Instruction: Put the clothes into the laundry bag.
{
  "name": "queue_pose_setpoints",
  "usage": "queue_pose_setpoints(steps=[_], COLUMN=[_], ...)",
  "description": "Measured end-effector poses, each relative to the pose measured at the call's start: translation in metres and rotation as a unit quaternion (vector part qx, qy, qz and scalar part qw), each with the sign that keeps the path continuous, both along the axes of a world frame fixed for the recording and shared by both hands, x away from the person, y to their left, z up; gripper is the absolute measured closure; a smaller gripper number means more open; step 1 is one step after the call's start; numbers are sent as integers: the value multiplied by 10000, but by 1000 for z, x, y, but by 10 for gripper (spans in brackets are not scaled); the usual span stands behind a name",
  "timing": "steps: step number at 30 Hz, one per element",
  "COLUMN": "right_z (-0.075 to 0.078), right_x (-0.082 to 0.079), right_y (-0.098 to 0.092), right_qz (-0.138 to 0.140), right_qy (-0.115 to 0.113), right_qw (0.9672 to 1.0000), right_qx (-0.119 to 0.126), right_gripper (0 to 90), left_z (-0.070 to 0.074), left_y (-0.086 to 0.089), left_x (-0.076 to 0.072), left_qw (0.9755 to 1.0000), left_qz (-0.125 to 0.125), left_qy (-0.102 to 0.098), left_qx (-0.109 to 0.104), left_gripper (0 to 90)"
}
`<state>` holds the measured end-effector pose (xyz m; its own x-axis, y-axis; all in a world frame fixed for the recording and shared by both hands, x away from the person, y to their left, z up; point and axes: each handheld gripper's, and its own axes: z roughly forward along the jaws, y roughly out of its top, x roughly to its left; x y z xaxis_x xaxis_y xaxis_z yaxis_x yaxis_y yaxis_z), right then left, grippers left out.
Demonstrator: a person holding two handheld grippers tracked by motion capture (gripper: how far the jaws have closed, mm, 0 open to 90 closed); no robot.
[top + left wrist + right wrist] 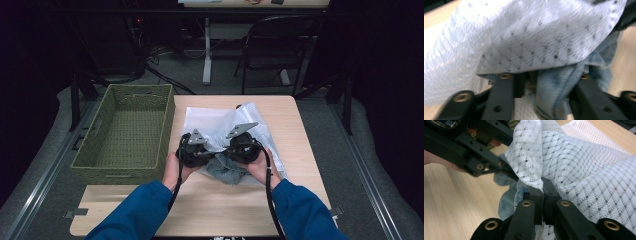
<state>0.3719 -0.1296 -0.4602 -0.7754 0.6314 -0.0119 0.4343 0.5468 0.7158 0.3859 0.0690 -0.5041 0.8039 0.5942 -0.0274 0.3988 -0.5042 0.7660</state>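
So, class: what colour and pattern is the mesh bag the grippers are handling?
White, with a fine diamond-net weave; the mesh bag shows best in the right gripper view.

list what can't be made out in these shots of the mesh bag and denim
- Denim cloth: its full shape, high view; white mesh bag and both hands cover it.
- Left tongs: pad contact with the denim, left gripper view; cloth bunches between them, blurred.
- Green basket: near inner wall, high view; its rim hides it.

blocked left: basket | free: bare table near edge
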Motion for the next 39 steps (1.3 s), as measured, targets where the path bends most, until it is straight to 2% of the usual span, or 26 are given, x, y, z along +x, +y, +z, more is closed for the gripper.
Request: queue_pose_setpoints(steps=[1, 2, 3, 7, 9, 12, 13, 16, 17, 19, 20, 22, 24, 25, 27, 31, 32, 35, 39], right_z=[-1, -2, -4, -8, -8, -8, -8, -7, -7, -7, -7, -8, -8, -8, -7, -4, -2, 10, 28], right_x=[0, 1, 2, 3, 3, 3, 3, 3, 3, 2, 2, 2, 1, 1, 0, -4, -5, -12, -22], right_y=[0, 0, 0, 2, 3, 3, 3, 3, 3, 4, 4, 5, 6, 6, 6, 9, 9, 10, 8], right_qz=[0, -1, 1, 9, 17, 0, -1, -2, -2, -7, 17, 16, 17, 38, 61, 178, 202, 312, 415], right_qy=[3, -1, 44, 65, 52, 49, 31, 16, 27, 44, 44, 59, 81, 82, 101, 52, 15, -150, -332], right_qw=[10000, 10000, 10000, 9999, 9999, 9999, 9999, 9999, 9999, 9999, 9999, 9999, 9999, 9999, 9999, 9998, 9998, 9992, 9973], right_qx=[-22, -62, -49, -125, -144, -130, -140, -129, -123, -111, -112, -84, -66, -59, -15, 53, 65, 199, 502], right_gripper=[893, 893, 893, 893, 893, 893, 893, 893, 893, 893, 893, 892, 893, 893, 892, 893, 893, 893, 892], left_z=[-2, -4, -5, -9, -9, -10, -11, -21, -23, -28, -31, -35, -37, -38, -38, -34, -29, -17, 2], left_y=[1, 3, 4, 12, 14, 15, 14, 9, 7, 1, -1, -5, -7, -8, -11, -13, -12, -11, -9], left_x=[0, 0, 0, -9, -12, -16, -17, -19, -20, -21, -22, -22, -21, -21, -20, -18, -16, -14, -12], left_qw=[10000, 9997, 9996, 9985, 9976, 9962, 9959, 9947, 9945, 9953, 9965, 9977, 9989, 9991, 9993, 9995, 9997, 9993, 9987], left_qz=[22, -8, -17, -60, -117, -167, -161, -241, -277, -284, -256, -202, -188, -170, -174, -133, -111, -42, 10], left_qy=[65, 220, 253, 474, 575, 756, 806, 863, 874, 743, 603, 501, 390, 349, 310, 271, 206, 155, 46], left_qx=[65, 122, 135, 272, 375, 396, 372, 497, 508, 549, 526, 413, 202, 174, 100, -2, -95, -327, -509], left_gripper=[585, 509, 469, 356, 335, 308, 297, 297, 303, 314, 346, 415, 580, 675, 784, 823, 825, 827, 827])
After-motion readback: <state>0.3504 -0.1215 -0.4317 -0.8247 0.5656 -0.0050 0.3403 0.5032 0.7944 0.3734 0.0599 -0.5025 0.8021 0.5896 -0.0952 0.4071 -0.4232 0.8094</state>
